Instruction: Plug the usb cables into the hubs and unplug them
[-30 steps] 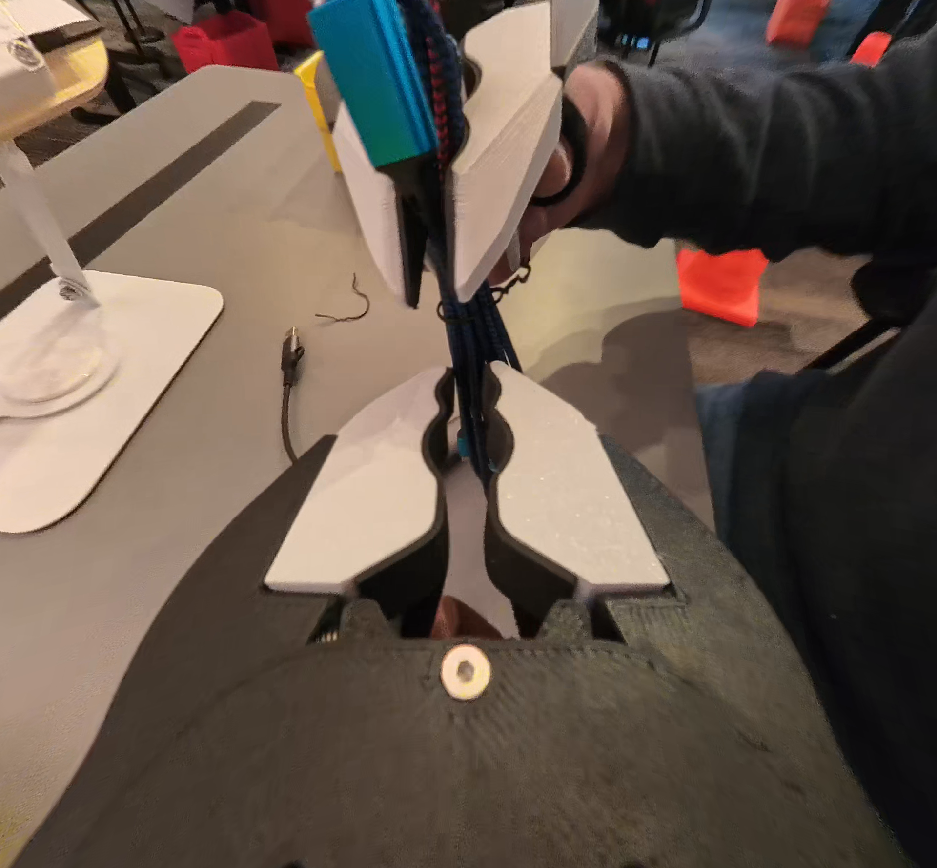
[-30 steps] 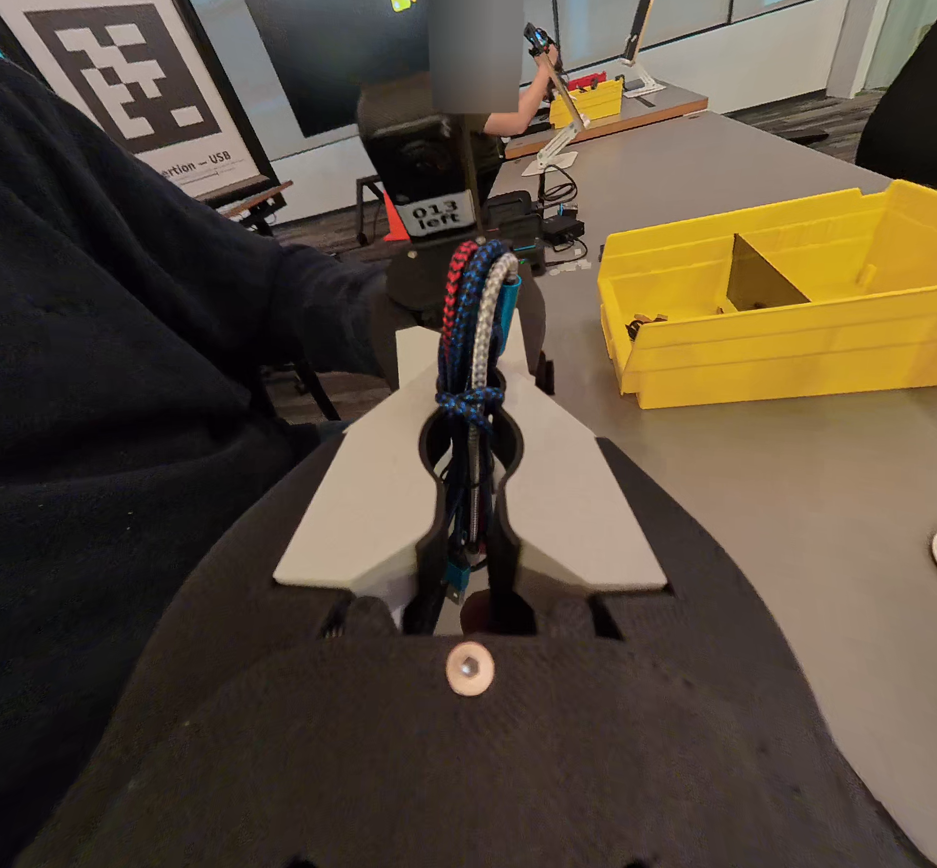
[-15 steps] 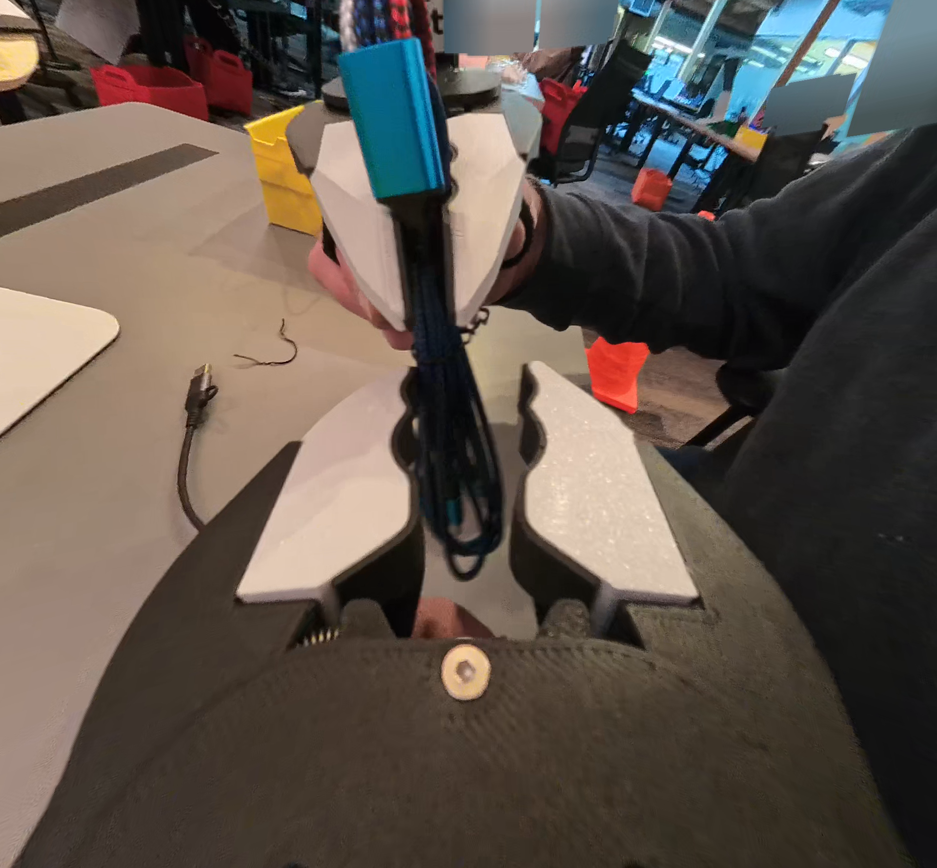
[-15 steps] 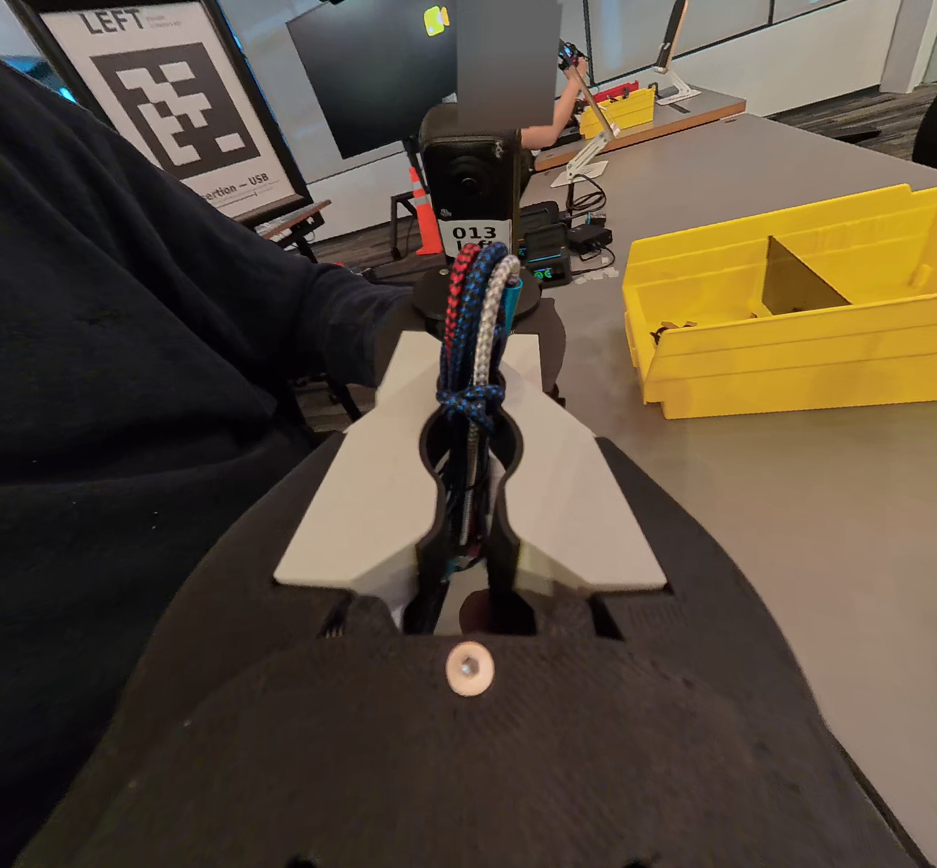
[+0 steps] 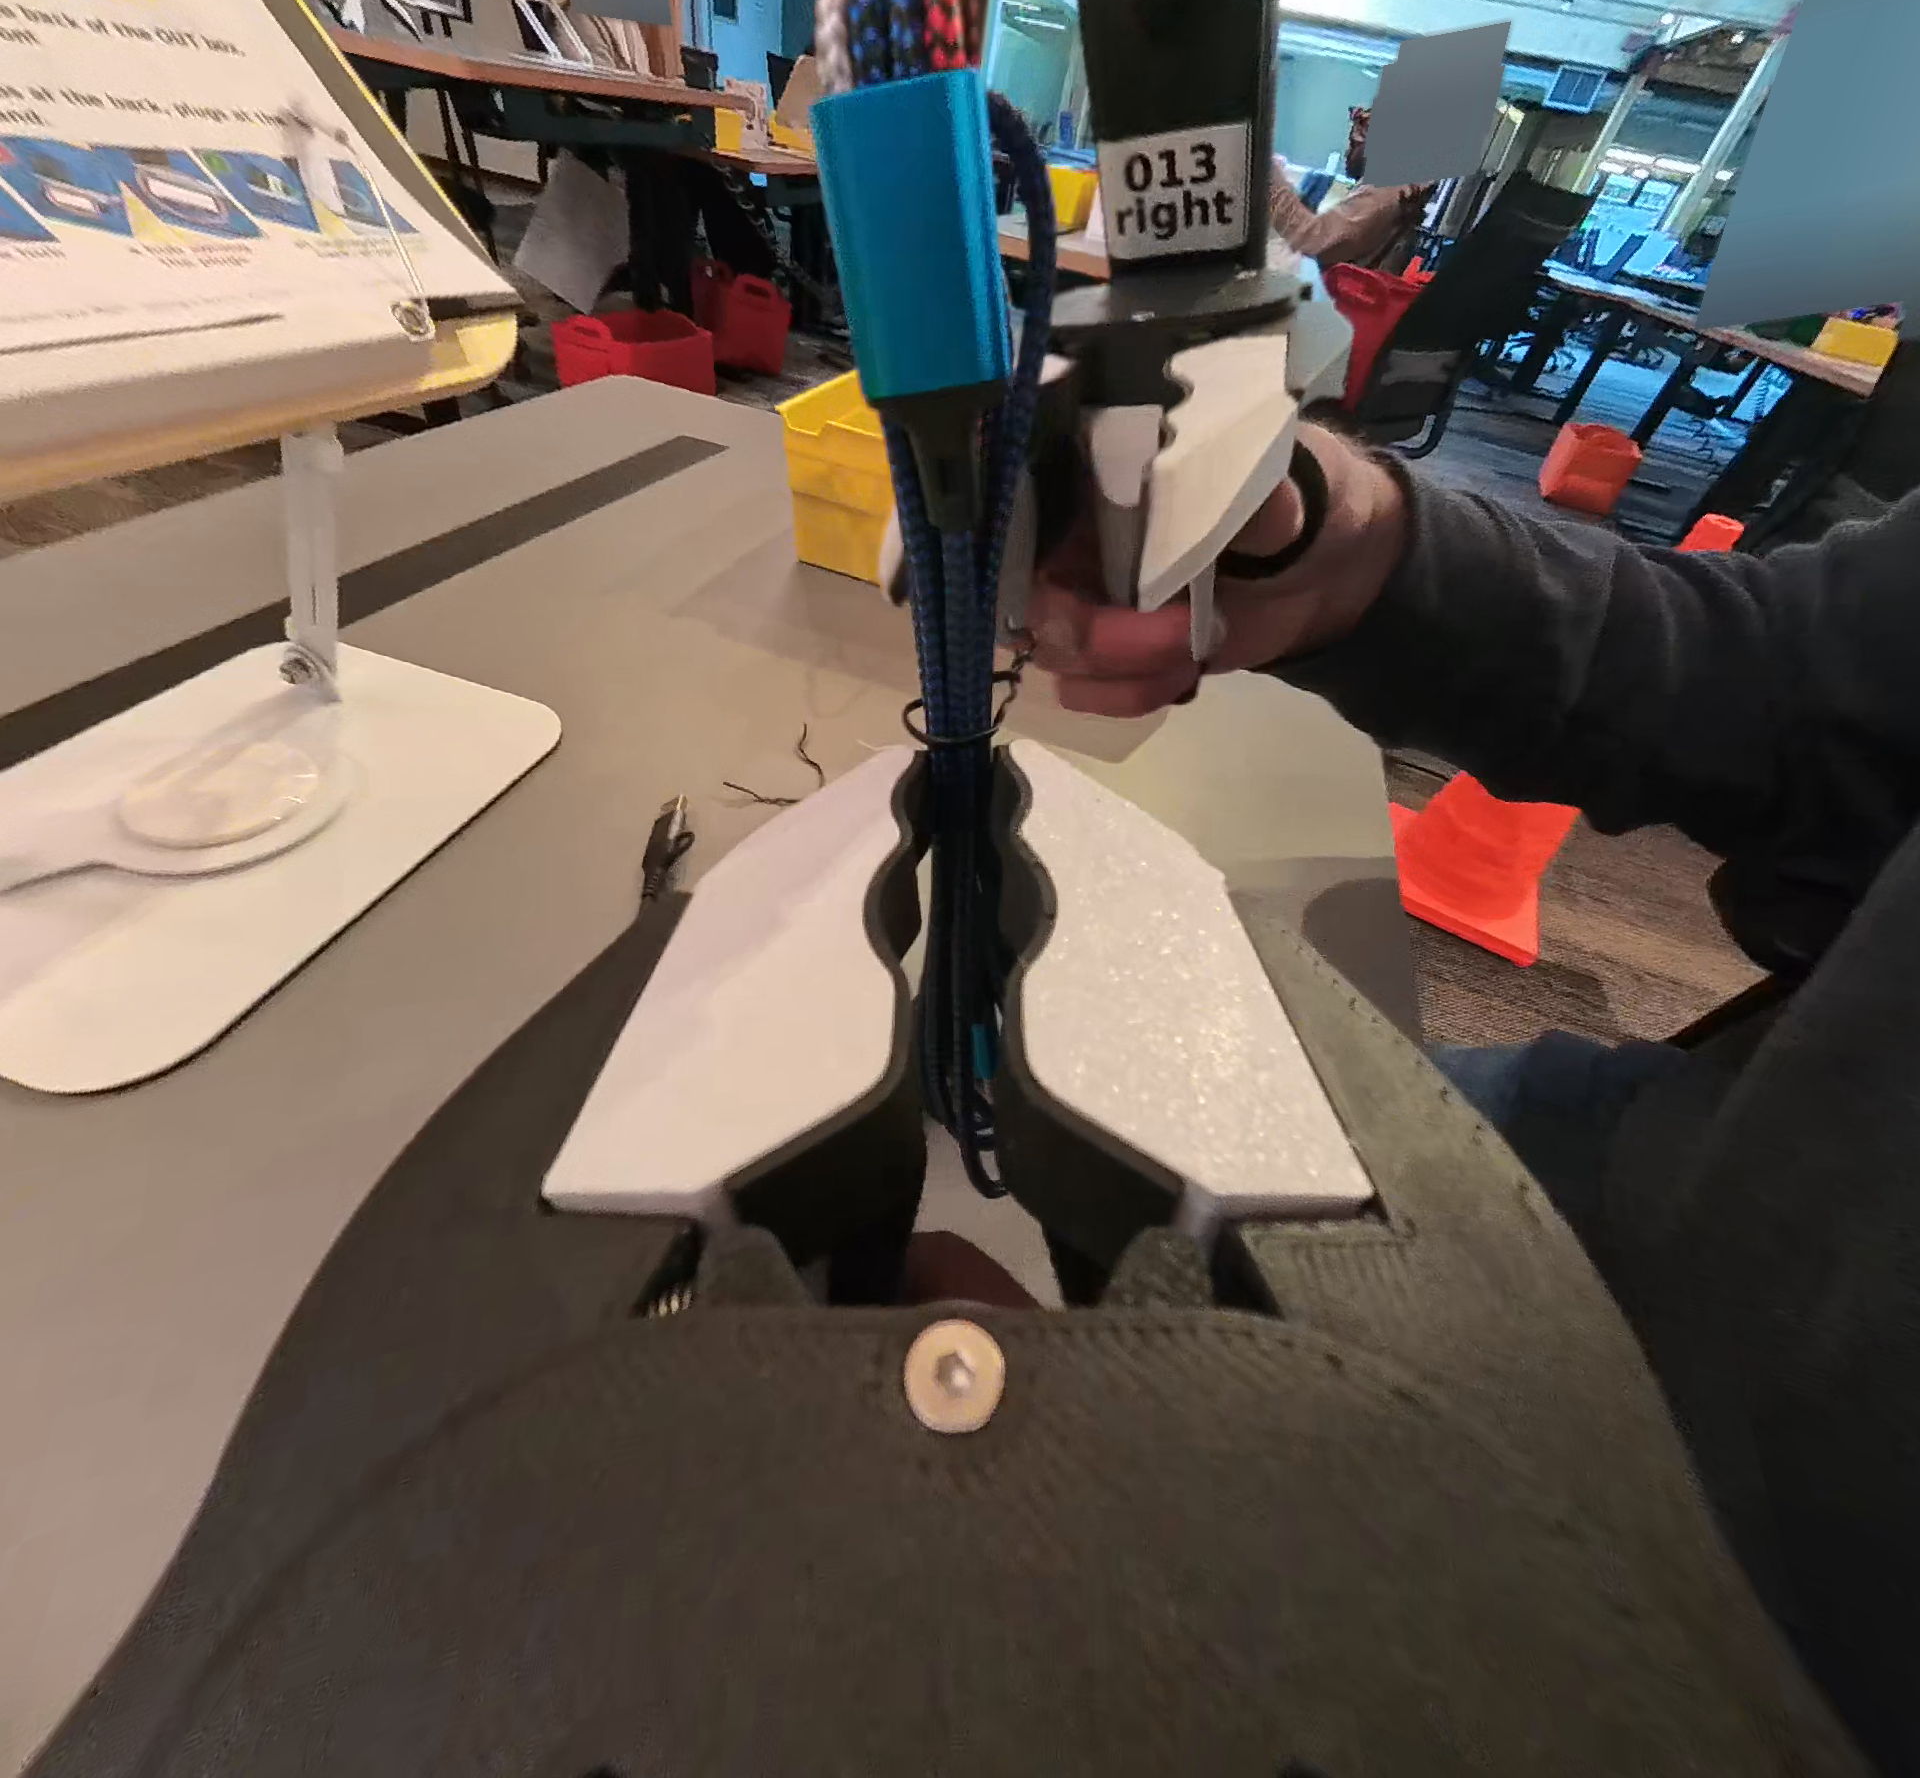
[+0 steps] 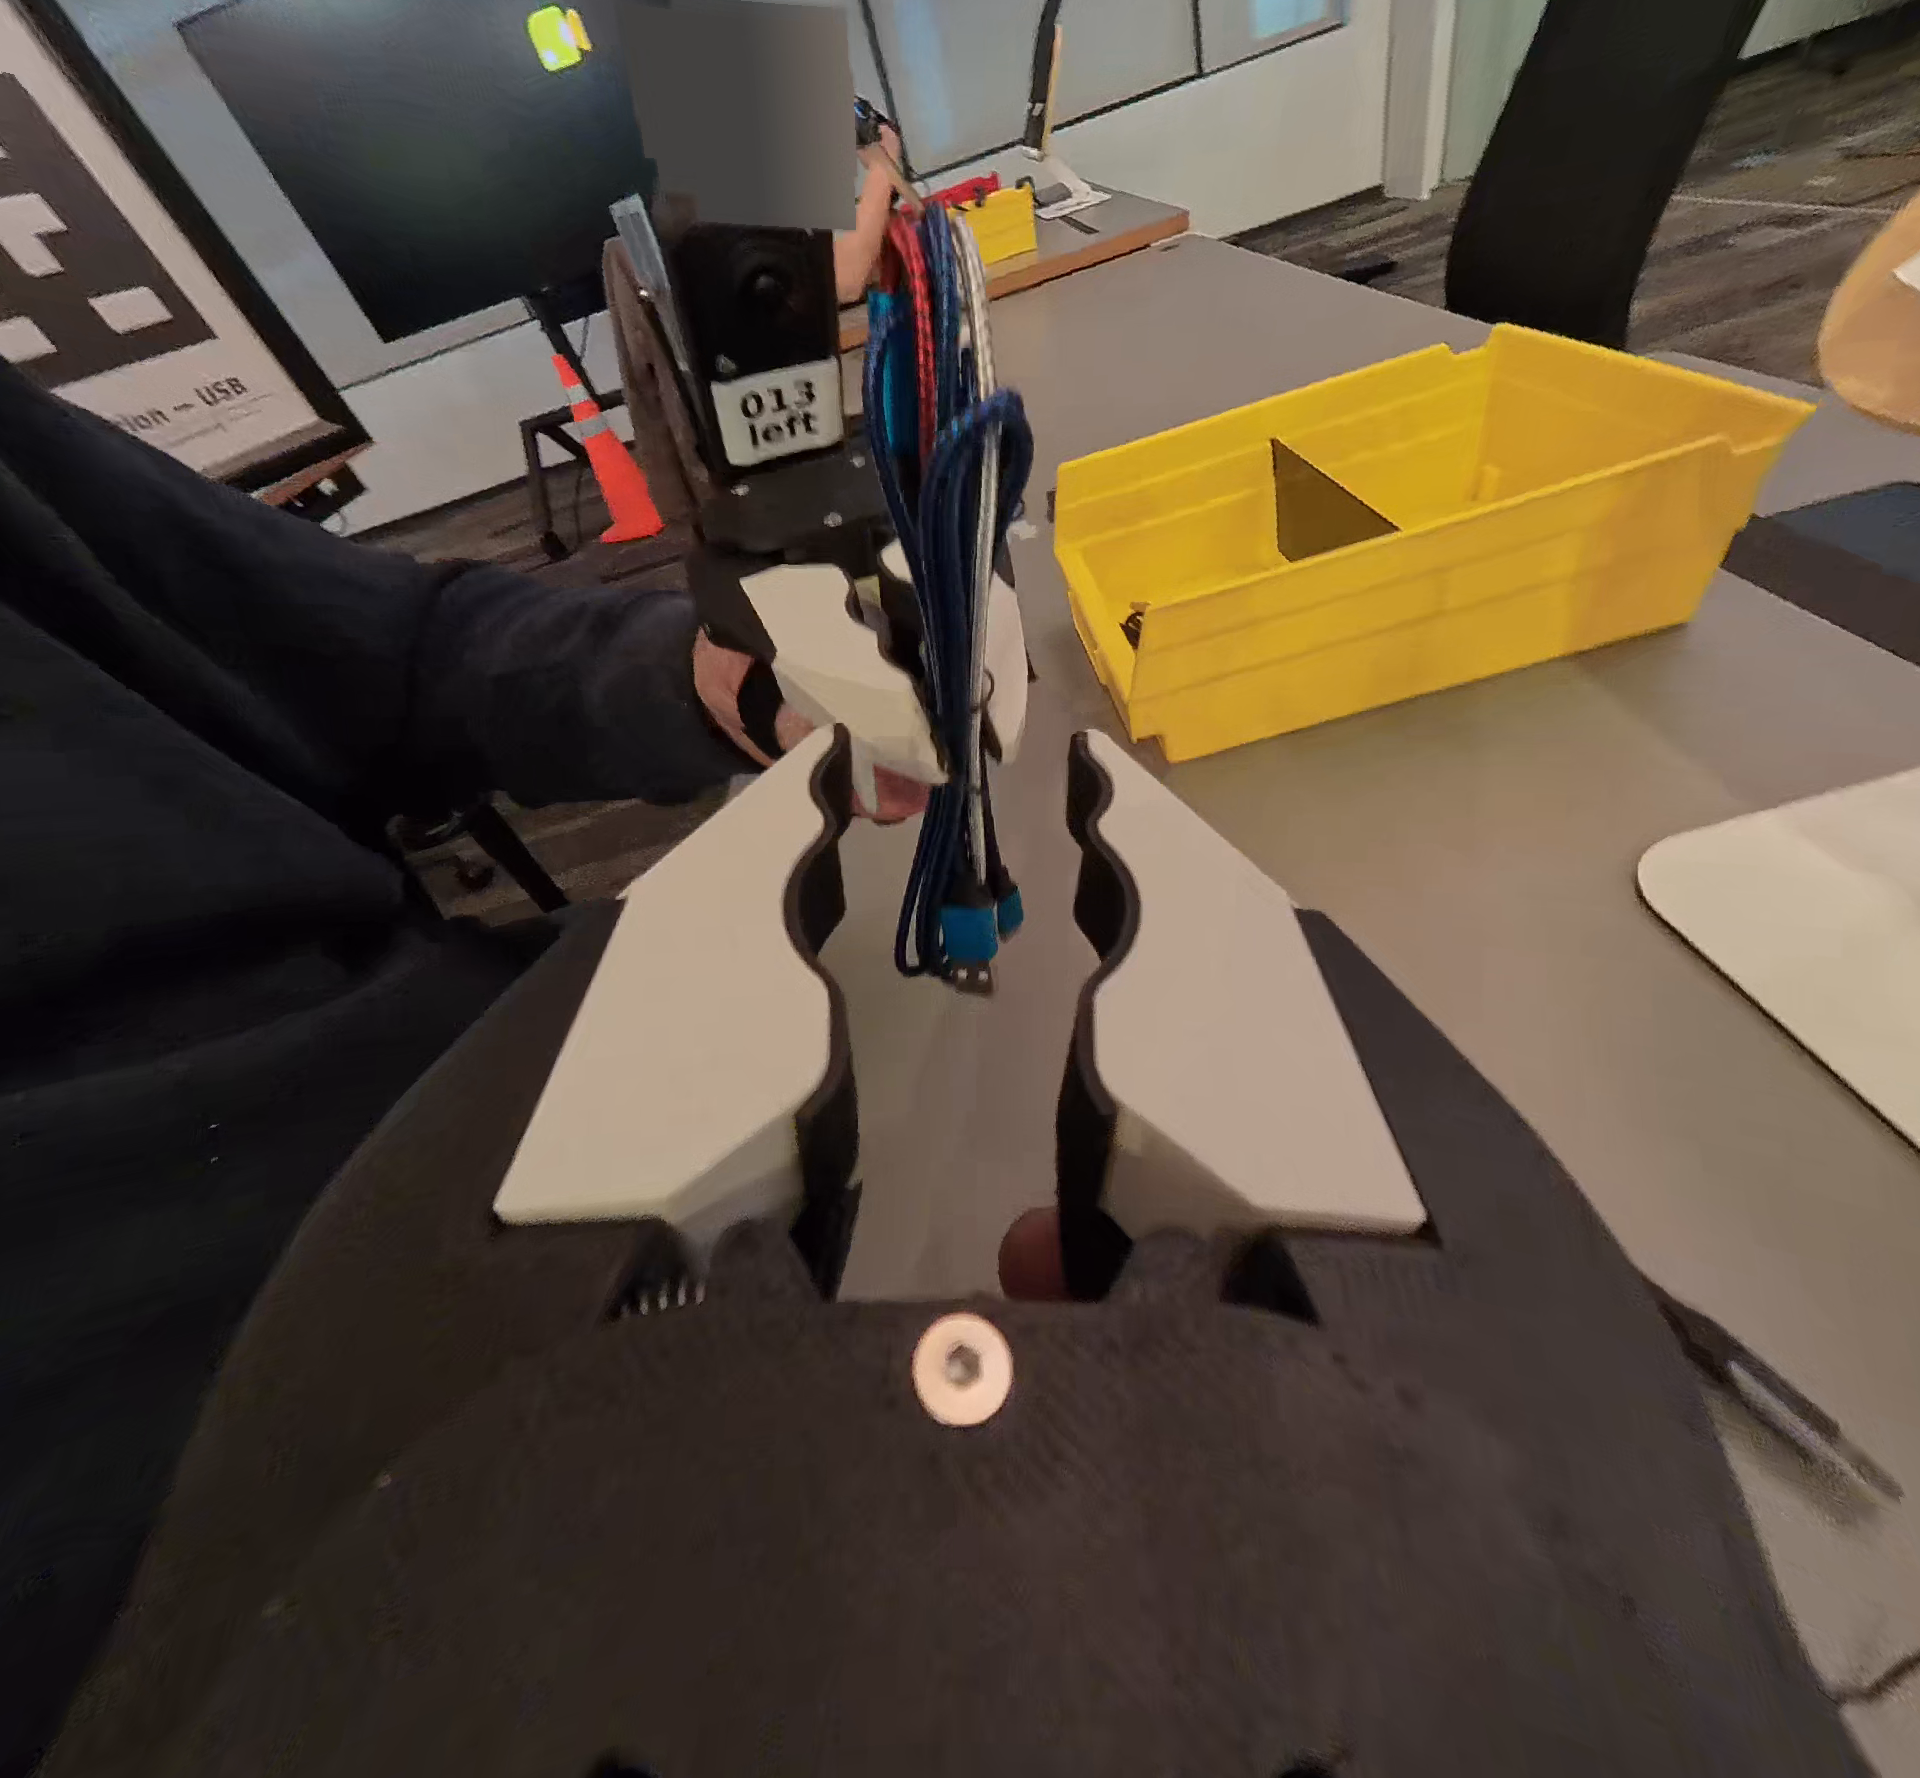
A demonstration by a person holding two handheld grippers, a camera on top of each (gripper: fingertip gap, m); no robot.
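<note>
A bundle of braided USB cables (image 5: pixel 961 648), blue, red and silver, is tied with a thin band and joined to a teal-blue hub (image 5: pixel 914 232) that points up. My left gripper (image 5: pixel 961 757) is shut on the bundle just below the band and holds it above the grey table (image 5: pixel 582 897). In the right wrist view the bundle (image 6: pixel 951 606) hangs from the left gripper (image 6: pixel 961 736). Its blue plugs (image 6: pixel 971 928) dangle free between the fingers of my right gripper (image 6: pixel 956 741), which is open and touches nothing. The right gripper (image 5: pixel 1164 575) shows just right of the hub.
A yellow bin (image 6: pixel 1403 565) with a divider sits on the table, also seen behind the hub (image 5: pixel 831 471). A white stand base (image 5: pixel 208 855) carries a tilted instruction sheet. A loose black cable end (image 5: pixel 665 845) lies on the table. An orange cone (image 5: pixel 1475 866) stands on the floor. The tips of both grippers are at nearly the same place.
My right gripper has let go of the cable bundle, opened and drawn back. My left gripper, wider half a second ago, has shut on the bundle and now holds it alone.
</note>
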